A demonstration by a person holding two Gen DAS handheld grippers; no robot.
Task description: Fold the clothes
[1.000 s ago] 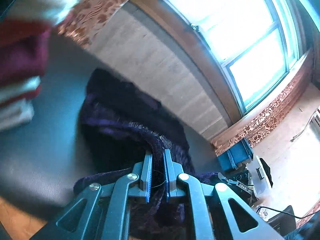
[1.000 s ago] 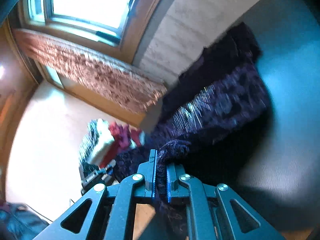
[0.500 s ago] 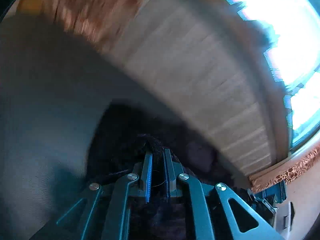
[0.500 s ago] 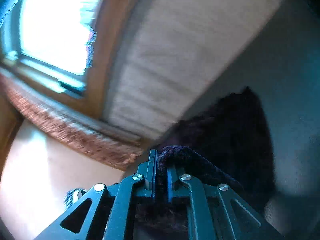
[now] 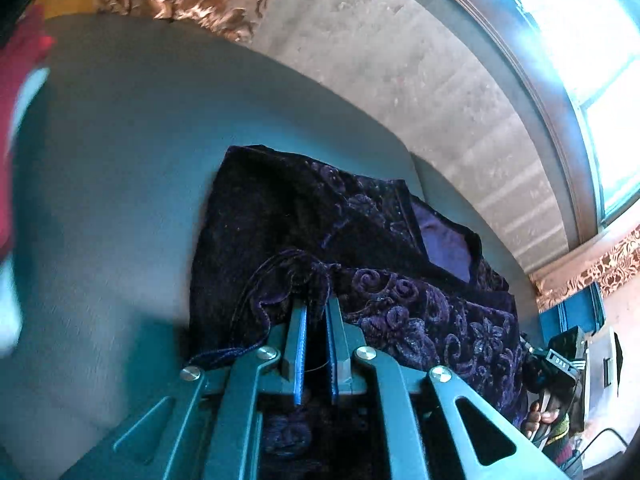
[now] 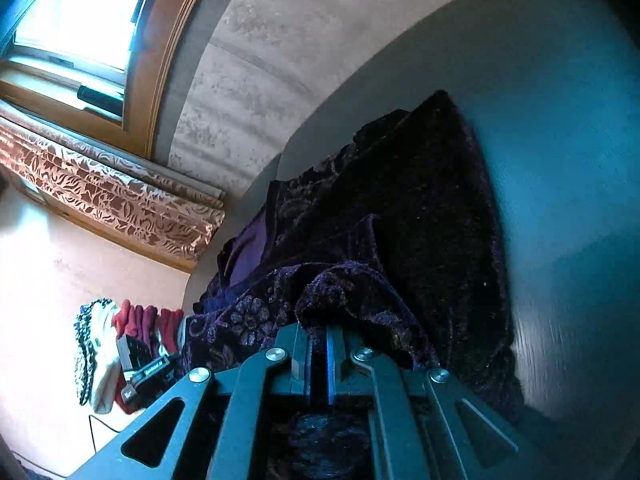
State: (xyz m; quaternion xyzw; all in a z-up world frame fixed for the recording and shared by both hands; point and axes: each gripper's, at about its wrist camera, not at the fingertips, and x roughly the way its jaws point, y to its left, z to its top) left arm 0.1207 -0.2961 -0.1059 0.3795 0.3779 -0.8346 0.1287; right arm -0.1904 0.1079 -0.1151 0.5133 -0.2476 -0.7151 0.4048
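A dark purple velvet garment with an embossed floral pattern lies on the grey table, folded over on itself; its lighter lining shows at the neckline. My left gripper is shut on a bunched edge of the garment just above the folded layer. In the right wrist view the same garment spreads ahead, and my right gripper is shut on another bunched edge of it, low over the cloth.
A stack of red and white clothes sits at the table's left. The wall and window run behind the table. Red and white clothes lie beyond the table edge. The other hand-held gripper shows at the right.
Both grippers have carried the held edges forward over the garment and lowered them, so the cloth now lies folded on the table. Both stay shut on it.
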